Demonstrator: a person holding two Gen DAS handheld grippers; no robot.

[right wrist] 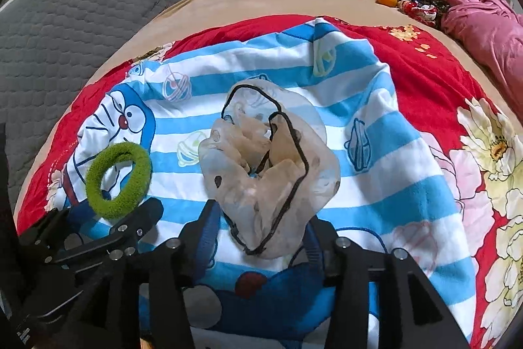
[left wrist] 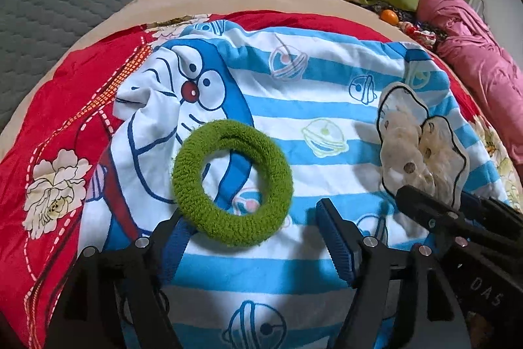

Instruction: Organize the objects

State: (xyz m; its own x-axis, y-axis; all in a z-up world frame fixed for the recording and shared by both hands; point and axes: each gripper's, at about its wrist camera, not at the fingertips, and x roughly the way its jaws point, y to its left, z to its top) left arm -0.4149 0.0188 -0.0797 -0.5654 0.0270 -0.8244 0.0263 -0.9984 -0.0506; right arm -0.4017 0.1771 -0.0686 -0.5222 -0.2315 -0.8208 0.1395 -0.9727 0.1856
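The green hair ring [left wrist: 232, 182] lies at twelve o'clock from the open, empty left tool [left wrist: 251, 237]; the right tool [right wrist: 261, 237], half open, holds nothing.

The left hand-held gripper [left wrist: 250, 242] is a black plastic frame with two angular arms, each carrying a round silver screw head near its tip. Its fingers [left wrist: 340, 246] bear ribbed blue pads on their inner faces. The right hand-held gripper [right wrist: 260, 242] is built alike: black arms, silver screws, blue pads. White lettering marks its black body beside the left one.
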